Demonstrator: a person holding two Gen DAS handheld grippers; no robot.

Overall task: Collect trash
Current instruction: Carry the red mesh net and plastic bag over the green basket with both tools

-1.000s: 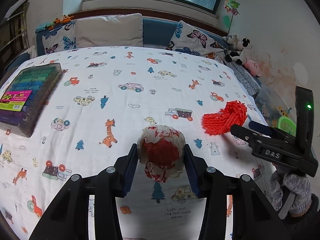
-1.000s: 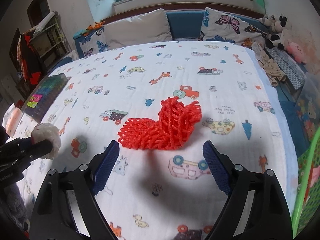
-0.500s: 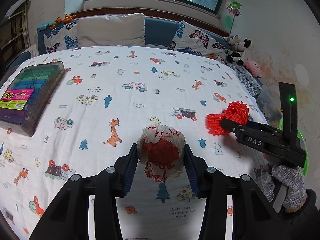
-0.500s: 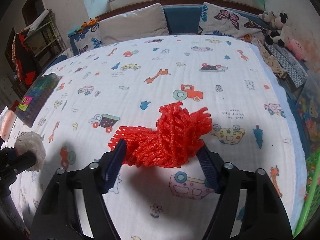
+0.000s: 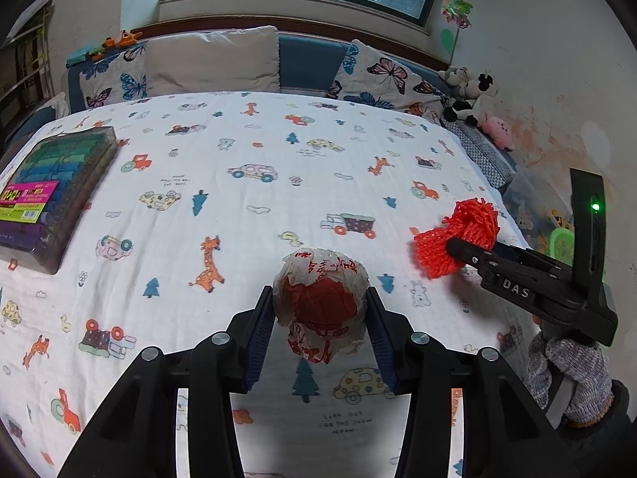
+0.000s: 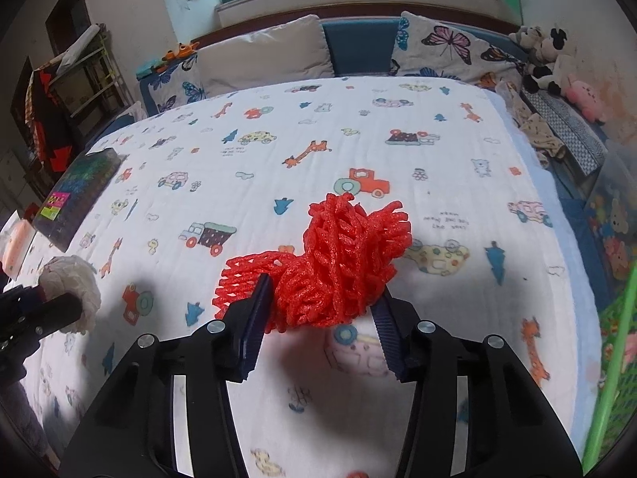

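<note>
Step in hand: pickup of the second trash item. Left gripper (image 5: 320,310) is pinched on the crumpled paper wrapper (image 5: 320,304), a white-and-red ball held clear above the printed bedsheet (image 5: 247,183). Right gripper (image 6: 322,310) is closed onto the red foam net (image 6: 338,263); both pads press into its bunched body. The left wrist view shows the net near the right edge of the bed, gripped at its middle by the right tool. Whether it is off the sheet yet, cannot tell.

Orientation: the net's long axis runs roughly left-right across the right gripper's fingers. The flat open-mesh end sticks out past the left finger (image 6: 254,318); the thick frayed knot end points up and away toward the pillows. The wrapper is near-round, with no clear long axis.

Judgement: both trash items appear secured. Next move calls for lifting the net clear without snagging the sheet, then carrying both to a bin. No bin is identifiable in either view; a green rim (image 6: 613,358) at the right of the bed is a possible candidate, unconfirmed.

Risk: the foam is soft and compressible, so it may slip if the grip loosens
</note>
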